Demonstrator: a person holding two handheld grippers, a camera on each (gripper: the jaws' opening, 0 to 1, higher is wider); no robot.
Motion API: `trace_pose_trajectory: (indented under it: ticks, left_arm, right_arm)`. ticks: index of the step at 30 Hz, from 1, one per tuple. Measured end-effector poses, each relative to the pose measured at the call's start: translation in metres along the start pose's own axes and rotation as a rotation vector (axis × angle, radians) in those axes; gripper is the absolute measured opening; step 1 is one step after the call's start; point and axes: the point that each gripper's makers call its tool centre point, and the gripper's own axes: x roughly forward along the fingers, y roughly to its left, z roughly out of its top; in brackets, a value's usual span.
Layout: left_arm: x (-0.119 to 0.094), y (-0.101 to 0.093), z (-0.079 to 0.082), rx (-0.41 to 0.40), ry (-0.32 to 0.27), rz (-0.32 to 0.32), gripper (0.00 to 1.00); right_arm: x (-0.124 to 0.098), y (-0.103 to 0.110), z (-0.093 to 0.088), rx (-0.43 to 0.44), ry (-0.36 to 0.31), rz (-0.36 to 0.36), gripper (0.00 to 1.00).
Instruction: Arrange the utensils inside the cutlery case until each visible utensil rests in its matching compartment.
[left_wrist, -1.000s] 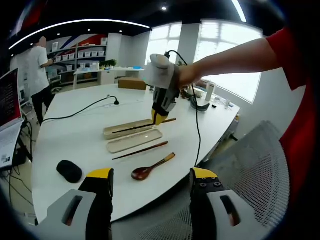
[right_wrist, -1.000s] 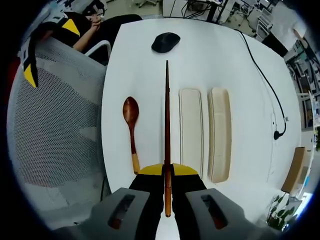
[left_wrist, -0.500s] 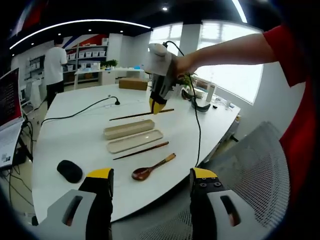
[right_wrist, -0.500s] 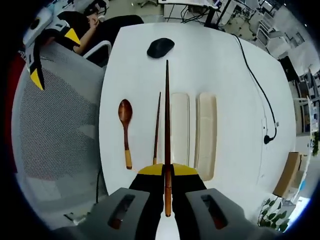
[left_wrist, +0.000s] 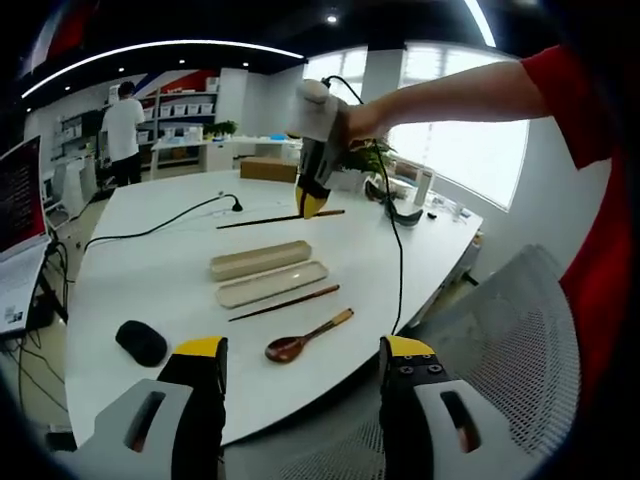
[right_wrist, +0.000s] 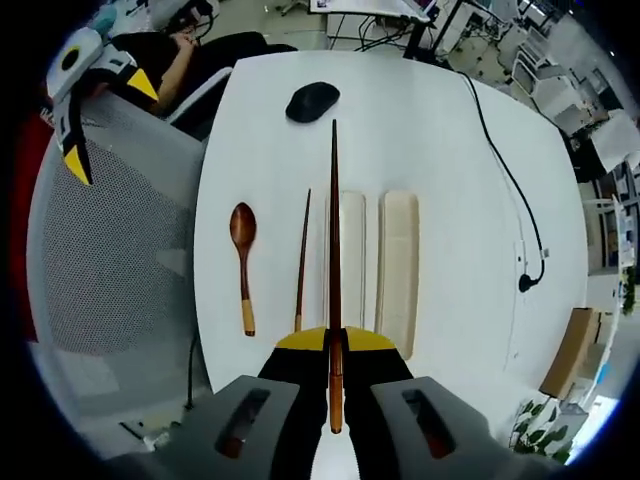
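The left gripper (left_wrist: 300, 375) hangs open over the table (left_wrist: 150, 270) edge. Beyond lie a spoon (left_wrist: 305, 337), a chopstick (left_wrist: 284, 302) and the case (left_wrist: 265, 271); the right gripper (left_wrist: 310, 203) holds another chopstick (left_wrist: 265, 219) aloft.

A white table (right_wrist: 440, 150) is seen bearing a beige cutlery case (right_wrist: 398, 270), a reddish-brown wooden spoon (right_wrist: 242, 260) with a paler handle end, dark brown chopsticks (right_wrist: 301, 262) and a black mouse (right_wrist: 312, 101).

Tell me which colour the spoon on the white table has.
The wooden spoon is reddish-brown with a lighter tan handle end, clearest in the right gripper view.
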Motion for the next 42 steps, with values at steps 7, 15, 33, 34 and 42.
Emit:
trace_pose_trajectory:
  ticks: [7, 15, 33, 34, 42]
  left_arm:
    - [0.0, 0.001, 0.001, -0.003, -0.005, 0.005, 0.63]
    - [0.002, 0.001, 0.002, -0.004, -0.01, 0.009, 0.63]
    - [-0.004, -0.008, 0.011, -0.071, -0.065, -0.053, 0.55]
    - [-0.004, -0.007, 0.013, -0.096, -0.081, -0.056, 0.59]
    - [0.0, -0.002, 0.005, -0.063, -0.043, -0.011, 0.89]
  right_arm:
    - [0.013, 0.002, -0.003, 0.008, 0.007, 0.015, 0.01]
    - [0.017, -0.003, -0.008, 0.005, 0.012, -0.004, 0.01]
    - [0.005, -0.001, -0.019, 0.074, -0.014, -0.042, 0.01]
    - [0.007, -0.001, -0.019, 0.063, -0.015, -0.033, 0.01]
    - [0.014, -0.014, -0.016, 0.035, -0.082, 0.016, 0.01]
